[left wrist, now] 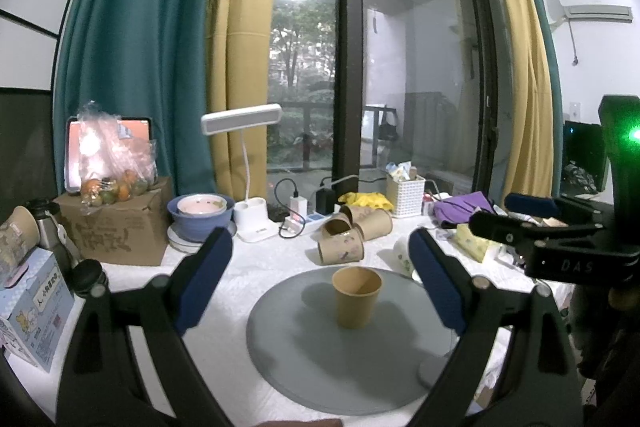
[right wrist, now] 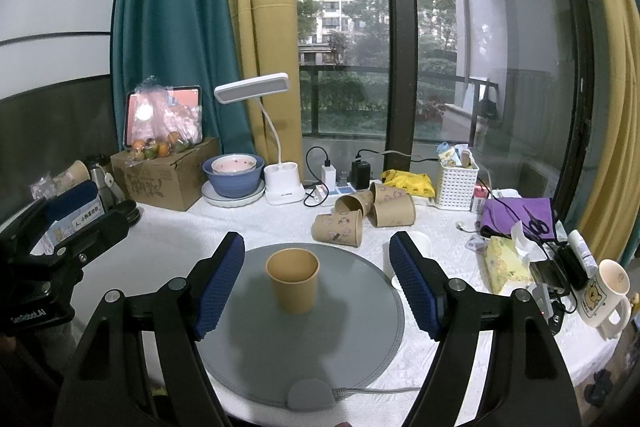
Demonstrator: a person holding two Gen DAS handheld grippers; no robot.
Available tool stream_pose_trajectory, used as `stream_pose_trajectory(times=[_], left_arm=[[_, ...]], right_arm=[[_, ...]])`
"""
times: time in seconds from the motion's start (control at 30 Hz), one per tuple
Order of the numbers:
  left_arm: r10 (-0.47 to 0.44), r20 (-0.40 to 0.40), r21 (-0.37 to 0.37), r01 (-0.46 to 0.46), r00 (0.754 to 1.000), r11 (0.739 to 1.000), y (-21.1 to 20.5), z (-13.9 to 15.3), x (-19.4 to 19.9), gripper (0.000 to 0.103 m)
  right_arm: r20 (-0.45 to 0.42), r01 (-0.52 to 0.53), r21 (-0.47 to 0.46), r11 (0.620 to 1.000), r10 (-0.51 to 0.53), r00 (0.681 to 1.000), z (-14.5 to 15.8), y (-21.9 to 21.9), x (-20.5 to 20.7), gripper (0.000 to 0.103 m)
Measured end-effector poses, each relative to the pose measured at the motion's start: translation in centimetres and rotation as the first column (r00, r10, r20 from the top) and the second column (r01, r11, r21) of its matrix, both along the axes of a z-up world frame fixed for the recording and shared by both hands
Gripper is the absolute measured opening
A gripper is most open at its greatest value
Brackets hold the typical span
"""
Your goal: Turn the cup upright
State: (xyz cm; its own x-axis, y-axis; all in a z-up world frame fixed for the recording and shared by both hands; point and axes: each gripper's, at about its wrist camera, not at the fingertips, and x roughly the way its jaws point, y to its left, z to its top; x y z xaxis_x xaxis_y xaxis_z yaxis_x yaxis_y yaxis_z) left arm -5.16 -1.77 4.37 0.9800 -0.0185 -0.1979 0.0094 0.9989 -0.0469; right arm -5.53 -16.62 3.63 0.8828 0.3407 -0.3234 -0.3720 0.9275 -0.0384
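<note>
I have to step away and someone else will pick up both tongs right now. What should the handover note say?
Left tongs: open, empty, facing the cup.
Right tongs: open, empty, facing the cup.
Cup: upright, mouth up, on the grey round mat, touched by neither.
Done: the flip looks complete.
Left: nothing obvious on this cup. Several paper cups lie on their sides behind the mat.

The plain tan paper cup (left wrist: 357,297) (right wrist: 293,279) stands upright, mouth open upward, on the round grey mat (left wrist: 288,347) (right wrist: 256,347).
</note>
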Motion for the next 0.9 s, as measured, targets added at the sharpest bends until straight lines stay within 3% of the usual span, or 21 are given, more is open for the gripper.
stream_pose_trajectory(times=[0.9], left_arm=[[-0.002, 0.022, 0.004, 0.001, 1.0, 1.0, -0.41, -0.28, -0.3, 0.091]], right_arm=[[-0.002, 0.0, -0.003, 1.0, 0.0, 1.0, 0.03, 0.03, 0.05, 0.078]])
